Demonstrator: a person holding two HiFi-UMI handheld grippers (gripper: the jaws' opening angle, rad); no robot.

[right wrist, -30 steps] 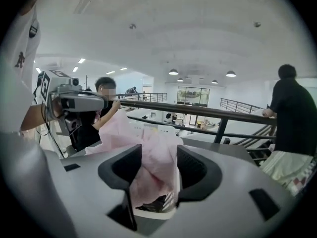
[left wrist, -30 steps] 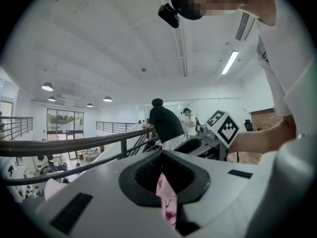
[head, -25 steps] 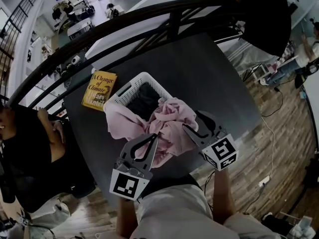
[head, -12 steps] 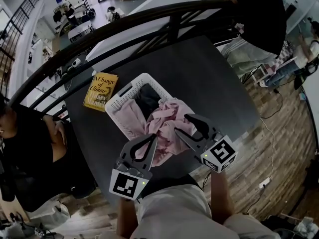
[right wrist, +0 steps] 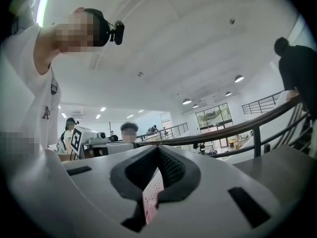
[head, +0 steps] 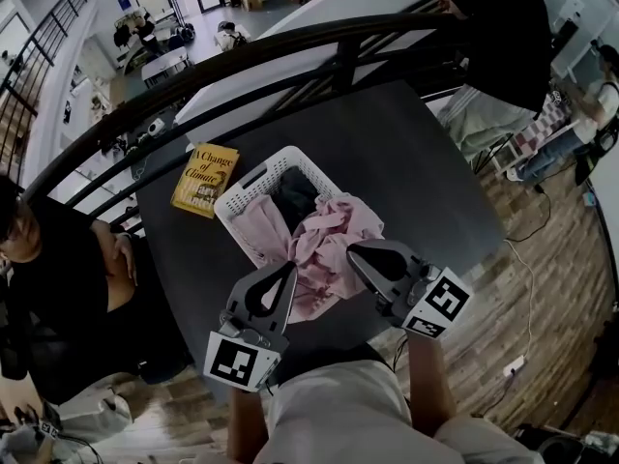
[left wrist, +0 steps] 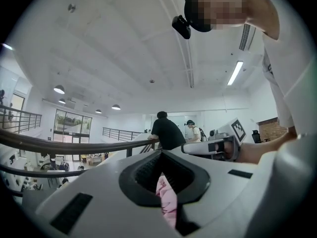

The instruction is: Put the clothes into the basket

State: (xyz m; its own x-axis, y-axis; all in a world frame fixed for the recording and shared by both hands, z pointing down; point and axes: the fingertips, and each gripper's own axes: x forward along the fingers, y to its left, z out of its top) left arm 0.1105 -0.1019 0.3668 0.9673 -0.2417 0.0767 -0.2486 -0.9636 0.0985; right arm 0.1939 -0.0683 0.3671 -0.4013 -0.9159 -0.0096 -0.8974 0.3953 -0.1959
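A white slatted basket (head: pixel 253 174) stands on the dark table (head: pixel 416 162) with a dark garment (head: pixel 295 189) inside. A pink garment (head: pixel 324 235) lies bunched over the basket's near rim and hangs toward me. My left gripper (head: pixel 290 267) is at the garment's near left edge, shut on a fold of the pink cloth (left wrist: pixel 166 197). My right gripper (head: pixel 350 251) is at its near right edge, and its jaws are shut on a strip of the pink cloth (right wrist: pixel 151 197). Both grippers (left wrist: pixel 161 155) (right wrist: pixel 158 150) tilt upward.
A yellow book (head: pixel 205 180) lies on the table left of the basket. A dark railing (head: pixel 290 51) curves behind the table. One person in black (head: pixel 58 288) sits at the left, and another in black (head: pixel 503 27) stands at the far right.
The right gripper's jaws were open beside the pink garment and have closed on it. More of the pink garment has slid into the basket. The left gripper has kept its hold.
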